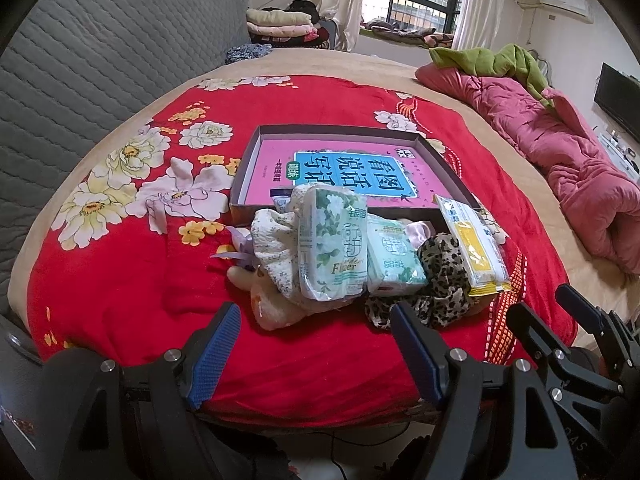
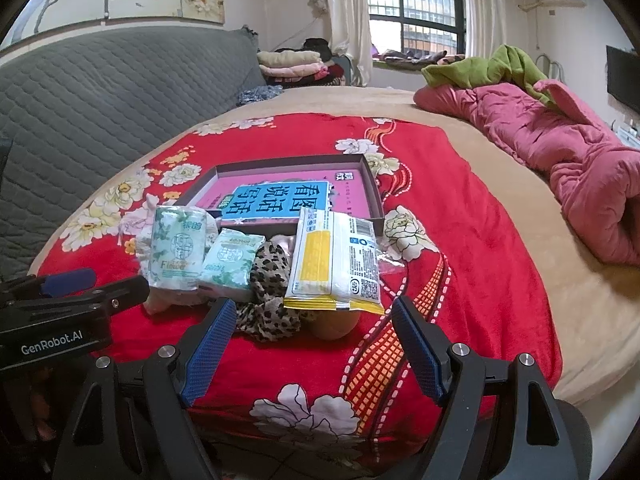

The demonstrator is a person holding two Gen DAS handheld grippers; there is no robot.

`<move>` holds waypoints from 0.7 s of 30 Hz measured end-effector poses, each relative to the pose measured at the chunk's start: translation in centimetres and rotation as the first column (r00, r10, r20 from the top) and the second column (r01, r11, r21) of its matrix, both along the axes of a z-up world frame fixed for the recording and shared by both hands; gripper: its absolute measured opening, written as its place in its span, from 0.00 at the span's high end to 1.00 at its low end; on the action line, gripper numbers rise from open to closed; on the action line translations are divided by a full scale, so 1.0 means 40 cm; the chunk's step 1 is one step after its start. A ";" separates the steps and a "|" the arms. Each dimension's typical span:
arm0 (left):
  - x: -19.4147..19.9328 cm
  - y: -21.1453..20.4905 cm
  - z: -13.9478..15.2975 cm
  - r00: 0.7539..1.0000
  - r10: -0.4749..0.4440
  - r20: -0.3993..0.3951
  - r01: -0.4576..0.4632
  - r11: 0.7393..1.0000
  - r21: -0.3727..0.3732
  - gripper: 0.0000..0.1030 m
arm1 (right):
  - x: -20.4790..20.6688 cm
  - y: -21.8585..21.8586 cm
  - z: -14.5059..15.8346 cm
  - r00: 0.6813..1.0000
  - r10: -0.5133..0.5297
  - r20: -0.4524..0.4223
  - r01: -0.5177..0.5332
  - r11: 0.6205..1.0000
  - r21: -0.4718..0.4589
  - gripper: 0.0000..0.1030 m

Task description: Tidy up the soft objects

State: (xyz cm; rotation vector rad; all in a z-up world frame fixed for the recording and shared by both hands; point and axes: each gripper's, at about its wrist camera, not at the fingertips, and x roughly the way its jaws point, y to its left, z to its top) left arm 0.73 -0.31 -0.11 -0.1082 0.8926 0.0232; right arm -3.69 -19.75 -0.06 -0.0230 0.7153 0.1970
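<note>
A pile of soft things lies on the red flowered blanket (image 1: 120, 280), just in front of a shallow box (image 1: 256, 148) with a pink and blue book inside. The pile holds a large green tissue pack (image 1: 334, 248), a smaller tissue pack (image 1: 394, 260), a yellow and white wipes pack (image 1: 474, 240), a leopard-print cloth (image 1: 436, 284) and a floral cloth (image 1: 276, 248). My left gripper (image 1: 316, 316) is open just short of the pile. My right gripper (image 2: 312, 312) is open too, its fingers flanking the wipes pack (image 2: 334, 260) and leopard cloth (image 2: 268, 280) from the near side.
A grey quilted headboard (image 1: 80, 80) runs along the left. A pink quilt (image 1: 560, 152) with a green blanket (image 1: 492, 60) lies along the bed's right side. Folded clothes (image 1: 280, 24) are stacked by the window. The left gripper (image 2: 68, 284) shows in the right wrist view.
</note>
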 end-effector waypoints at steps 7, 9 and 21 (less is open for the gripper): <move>0.012 0.004 -0.003 1.000 -0.008 -0.005 0.007 1.000 -0.015 0.26 | 0.015 -0.010 -0.014 1.000 -0.007 -0.021 0.008 1.000 0.015 0.22; 0.015 0.005 -0.004 1.000 -0.009 -0.006 0.009 1.000 -0.018 0.26 | 0.019 -0.012 -0.018 1.000 -0.009 -0.026 0.009 1.000 0.020 0.22; 0.093 0.041 -0.017 0.999 0.040 -0.021 -0.040 0.998 -0.041 0.28 | 0.069 -0.034 -0.045 0.997 -0.036 -0.061 0.039 0.998 0.050 0.22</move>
